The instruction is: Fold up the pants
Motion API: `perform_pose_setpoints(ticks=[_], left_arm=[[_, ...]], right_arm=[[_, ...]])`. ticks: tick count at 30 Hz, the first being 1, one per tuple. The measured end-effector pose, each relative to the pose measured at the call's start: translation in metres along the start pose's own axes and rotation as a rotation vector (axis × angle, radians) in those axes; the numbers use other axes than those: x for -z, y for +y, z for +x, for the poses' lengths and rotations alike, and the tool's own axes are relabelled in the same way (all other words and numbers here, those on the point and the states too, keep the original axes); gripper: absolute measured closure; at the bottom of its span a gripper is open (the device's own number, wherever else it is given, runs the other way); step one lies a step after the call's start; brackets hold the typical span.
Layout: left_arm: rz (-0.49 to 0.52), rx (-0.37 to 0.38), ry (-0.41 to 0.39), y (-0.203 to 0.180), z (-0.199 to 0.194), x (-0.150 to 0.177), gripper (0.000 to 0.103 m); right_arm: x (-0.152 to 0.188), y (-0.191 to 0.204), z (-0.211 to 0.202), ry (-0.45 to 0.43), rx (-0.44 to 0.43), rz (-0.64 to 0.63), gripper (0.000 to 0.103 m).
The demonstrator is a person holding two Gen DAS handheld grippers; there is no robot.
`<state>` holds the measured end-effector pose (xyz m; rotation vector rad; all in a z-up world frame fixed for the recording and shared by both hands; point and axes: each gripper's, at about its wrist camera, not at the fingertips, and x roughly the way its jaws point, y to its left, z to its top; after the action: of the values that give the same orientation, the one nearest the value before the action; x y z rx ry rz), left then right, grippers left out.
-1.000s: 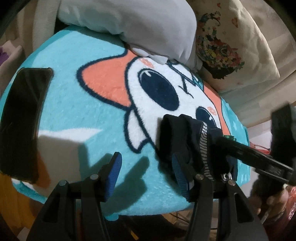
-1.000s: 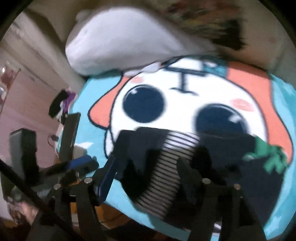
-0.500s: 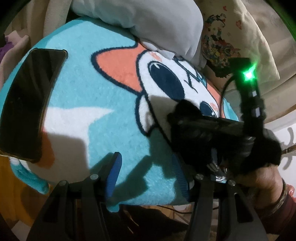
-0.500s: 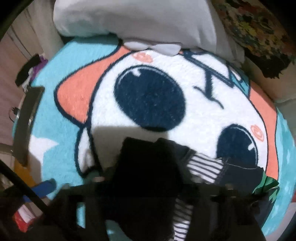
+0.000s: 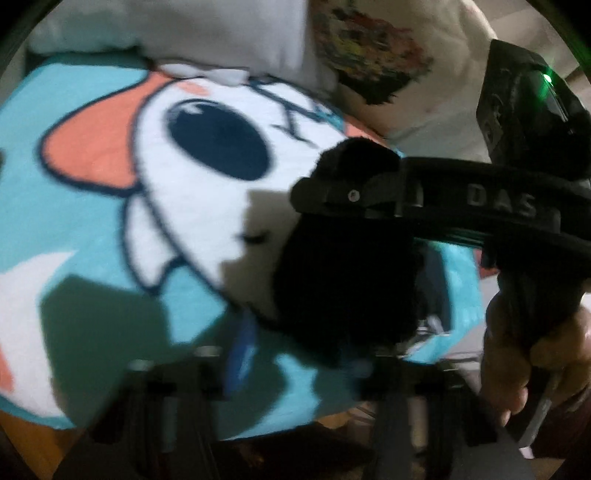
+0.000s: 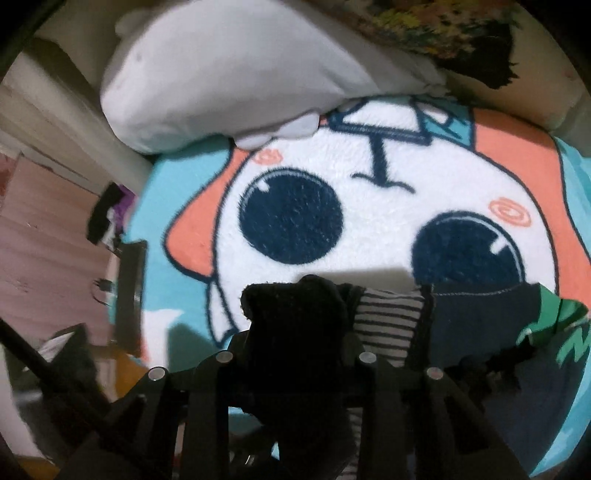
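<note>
Left wrist view: the black pants (image 5: 343, 291) hang bunched over the cartoon blanket (image 5: 92, 229), the right gripper (image 5: 325, 192) reaching in above; the left gripper (image 5: 306, 354), blurred, has just been closing, and its grip I cannot tell. Right wrist view: the right gripper (image 6: 295, 354), jaws just closing, clenches that wad dead centre, nearer than the striped garment (image 6: 388, 321).

The view is blurred. A dark bunch of pants (image 5: 343, 295) sits low right of centre on the cartoon blanket (image 5: 92, 229). The left gripper (image 5: 299, 354) has just been closing, with the dark cloth between its fingers; a blue pad (image 5: 242, 350) shows at the left. The right gripper (image 5: 325, 192) reaches in from the right, above the pants, held by a hand (image 5: 535, 354). A white pillow (image 5: 207, 33) lies far behind.
</note>
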<state>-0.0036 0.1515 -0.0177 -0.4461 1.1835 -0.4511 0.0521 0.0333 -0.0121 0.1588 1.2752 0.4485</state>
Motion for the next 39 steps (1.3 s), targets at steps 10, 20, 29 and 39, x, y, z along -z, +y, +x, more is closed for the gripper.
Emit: perform_pose_setpoints(ticks=[10,20,29,39], left_arm=[[0.169,0.054,-0.021,-0.093,-0.011,-0.016,0.085],[0.318,0.025,0.141,-0.175,0.056,0.000,0.084],[0.211,-0.048,0.077,-0.165,0.030,-0.003,0.073],[0.091,-0.204,0.068,-0.134,0.040,-0.016,0.072]], right_arm=[[0.015,-0.067,-0.084,-0.184,-0.142,0.134,0.072],[0.057,-0.182,-0.098,-0.237,-0.131,0.286,0.068],[0.073,-0.251,-0.113,-0.287,0.012,0.368,0.035],[0.082,-0.200,-0.134,-0.316,-0.282,0.218,0.060]])
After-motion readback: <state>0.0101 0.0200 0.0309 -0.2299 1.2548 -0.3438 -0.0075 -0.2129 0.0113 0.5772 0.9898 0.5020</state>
